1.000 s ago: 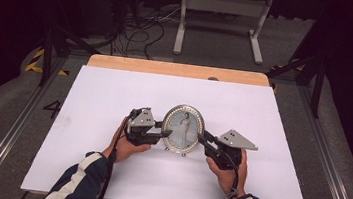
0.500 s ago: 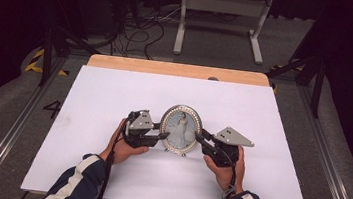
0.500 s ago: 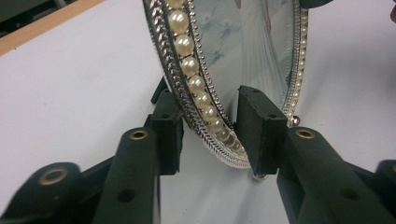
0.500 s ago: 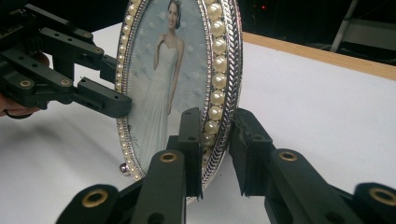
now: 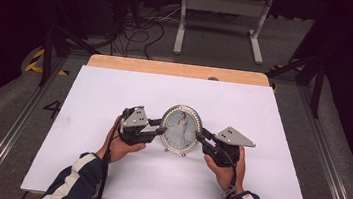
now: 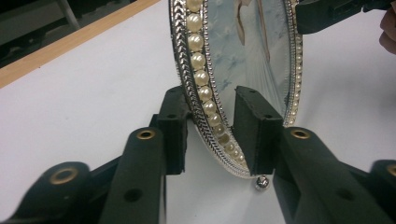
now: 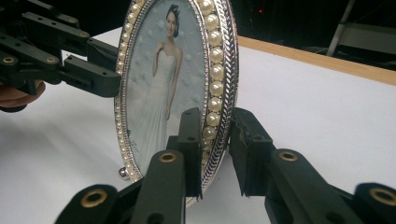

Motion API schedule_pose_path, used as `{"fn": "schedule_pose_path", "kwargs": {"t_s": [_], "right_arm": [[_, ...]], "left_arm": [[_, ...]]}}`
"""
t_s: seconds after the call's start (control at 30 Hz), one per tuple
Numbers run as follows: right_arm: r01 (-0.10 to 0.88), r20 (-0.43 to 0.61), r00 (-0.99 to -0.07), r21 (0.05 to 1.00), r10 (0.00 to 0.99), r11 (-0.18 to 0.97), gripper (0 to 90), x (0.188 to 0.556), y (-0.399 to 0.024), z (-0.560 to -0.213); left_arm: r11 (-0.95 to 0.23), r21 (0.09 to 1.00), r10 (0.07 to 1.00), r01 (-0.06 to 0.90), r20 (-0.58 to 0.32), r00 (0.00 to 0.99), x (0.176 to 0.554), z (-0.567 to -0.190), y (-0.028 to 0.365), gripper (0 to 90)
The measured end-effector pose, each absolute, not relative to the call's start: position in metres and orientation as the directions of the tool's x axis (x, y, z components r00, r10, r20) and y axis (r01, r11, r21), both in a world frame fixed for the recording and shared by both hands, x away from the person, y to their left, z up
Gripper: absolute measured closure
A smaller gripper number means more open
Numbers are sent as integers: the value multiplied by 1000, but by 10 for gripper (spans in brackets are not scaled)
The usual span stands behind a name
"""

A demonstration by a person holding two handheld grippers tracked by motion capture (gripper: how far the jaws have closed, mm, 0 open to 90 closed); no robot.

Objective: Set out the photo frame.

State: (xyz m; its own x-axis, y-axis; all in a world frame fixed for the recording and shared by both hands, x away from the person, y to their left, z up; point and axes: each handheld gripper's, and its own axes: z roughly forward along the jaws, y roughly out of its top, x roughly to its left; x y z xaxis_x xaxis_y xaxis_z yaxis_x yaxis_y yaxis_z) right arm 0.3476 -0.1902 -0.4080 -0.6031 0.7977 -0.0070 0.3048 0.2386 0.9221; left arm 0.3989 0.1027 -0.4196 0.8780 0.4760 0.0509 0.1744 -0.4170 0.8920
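The frame (image 5: 181, 129) stands upright on the counter (image 5: 263, 119); the left gripper (image 6: 210, 135), jaws just closing, and the right gripper (image 7: 212, 140) each clamp its rim.

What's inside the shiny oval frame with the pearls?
Inside the oval frame is a photo of a person in a long white dress on pale blue. One jaw of the right gripper covers part of the photo's lower edge.
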Motion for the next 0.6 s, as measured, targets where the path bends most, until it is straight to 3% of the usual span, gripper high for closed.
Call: {"fn": "schedule_pose_path", "kwargs": {"t_s": [0.6], "right_arm": [[323,8,-598,918,801,232,745,354,-191,-409]], "left_arm": [[-422,887,480,187,43,876,394,-419,102,706]]}}
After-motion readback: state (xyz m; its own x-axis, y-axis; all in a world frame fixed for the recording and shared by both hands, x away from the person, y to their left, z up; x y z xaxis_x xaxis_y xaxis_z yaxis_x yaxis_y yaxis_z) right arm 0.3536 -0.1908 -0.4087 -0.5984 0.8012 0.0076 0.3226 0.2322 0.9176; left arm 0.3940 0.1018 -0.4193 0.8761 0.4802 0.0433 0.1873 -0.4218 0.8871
